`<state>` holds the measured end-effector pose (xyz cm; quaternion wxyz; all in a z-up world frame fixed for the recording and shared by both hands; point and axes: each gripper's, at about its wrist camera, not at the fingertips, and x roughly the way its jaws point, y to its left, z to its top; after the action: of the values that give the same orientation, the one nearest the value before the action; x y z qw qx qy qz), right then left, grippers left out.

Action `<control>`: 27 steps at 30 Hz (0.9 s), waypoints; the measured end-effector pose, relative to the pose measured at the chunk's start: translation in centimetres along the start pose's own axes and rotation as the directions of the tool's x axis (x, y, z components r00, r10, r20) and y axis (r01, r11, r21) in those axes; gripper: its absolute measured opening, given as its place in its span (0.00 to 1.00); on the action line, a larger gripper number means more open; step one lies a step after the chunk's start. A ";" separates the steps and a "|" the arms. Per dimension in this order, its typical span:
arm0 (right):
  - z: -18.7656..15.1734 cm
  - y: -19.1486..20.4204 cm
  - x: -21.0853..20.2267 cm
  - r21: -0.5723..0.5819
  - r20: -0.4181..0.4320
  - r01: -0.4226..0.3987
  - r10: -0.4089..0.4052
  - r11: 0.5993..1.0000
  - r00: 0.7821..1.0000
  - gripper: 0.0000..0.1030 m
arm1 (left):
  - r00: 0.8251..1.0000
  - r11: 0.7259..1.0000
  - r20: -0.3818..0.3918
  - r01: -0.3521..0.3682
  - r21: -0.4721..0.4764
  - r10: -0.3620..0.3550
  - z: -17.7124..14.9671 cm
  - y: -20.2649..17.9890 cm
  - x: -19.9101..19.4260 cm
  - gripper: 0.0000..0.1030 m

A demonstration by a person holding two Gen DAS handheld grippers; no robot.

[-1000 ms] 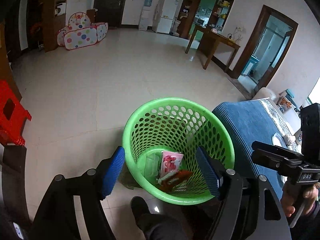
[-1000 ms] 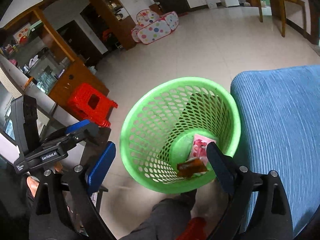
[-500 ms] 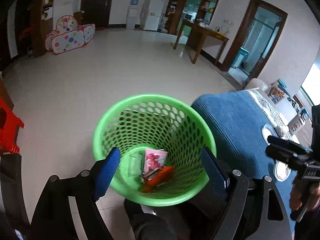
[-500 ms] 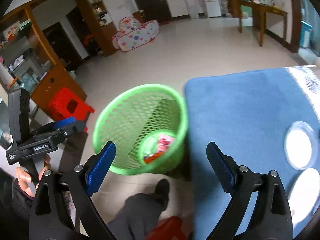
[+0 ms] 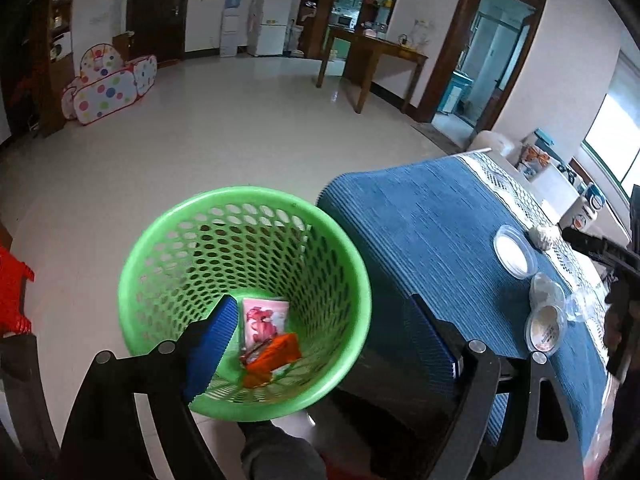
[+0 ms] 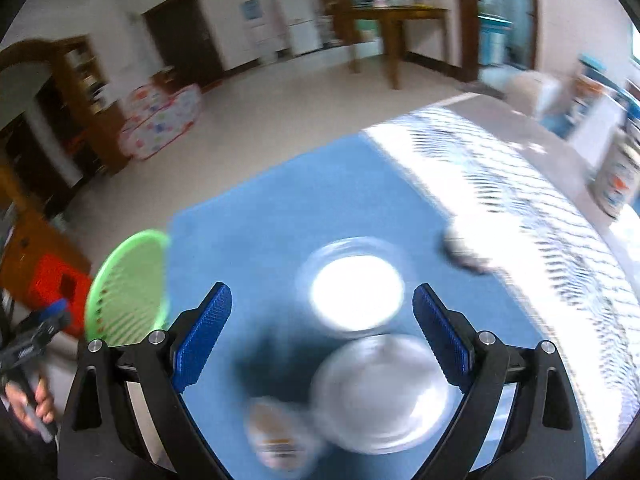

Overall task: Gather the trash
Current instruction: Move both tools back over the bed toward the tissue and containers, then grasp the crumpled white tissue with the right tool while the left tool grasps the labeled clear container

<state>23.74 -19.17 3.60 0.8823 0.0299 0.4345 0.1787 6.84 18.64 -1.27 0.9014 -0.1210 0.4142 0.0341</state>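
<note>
- My left tool (image 5: pixel 320 336) hangs over the green basket (image 5: pixel 344 240), jaws apart, empty.
- My right tool (image 6: pixel 322 336), also apart, hovers above clear plastic lids (image 6: pixel 356 288) on the desk (image 6: pixel 280 200).
- Lids look light, thin, slippery; I'd pinch a rim.

floor (image 5: pixel 240 128): pale, glossy | wooden table (image 5: pixel 372 52) | fridge (image 5: pixel 271 18), probably

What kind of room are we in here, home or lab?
Most likely a home, an open living and dining area. A white fridge stands by the far wall, a polka-dot children's play tent sits on the tiled floor, and a wooden side table stands near the kitchen doorway.
</note>
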 end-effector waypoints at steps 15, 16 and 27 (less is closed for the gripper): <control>2.5 -9.6 3.7 0.243 -0.119 0.062 -0.034 0.968 0.992 0.88 | 0.996 0.993 -0.056 0.076 0.092 -0.071 0.1 -7.1 2.6 0.81; 2.6 -9.7 3.8 0.250 -0.124 0.062 -0.031 0.966 0.992 0.88 | 0.995 0.992 -0.059 0.080 0.097 -0.074 0.1 -7.6 2.7 0.81; 3.3 -10.8 6.7 0.322 -0.183 0.071 -0.012 0.944 0.983 0.76 | 0.980 0.970 -0.116 0.178 0.168 -0.160 -0.7 -12.0 4.0 0.85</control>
<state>33.16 -26.66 -1.70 0.8260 0.1507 0.5361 0.0874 10.89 6.70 -2.44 0.8860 -0.0766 0.4492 -0.0859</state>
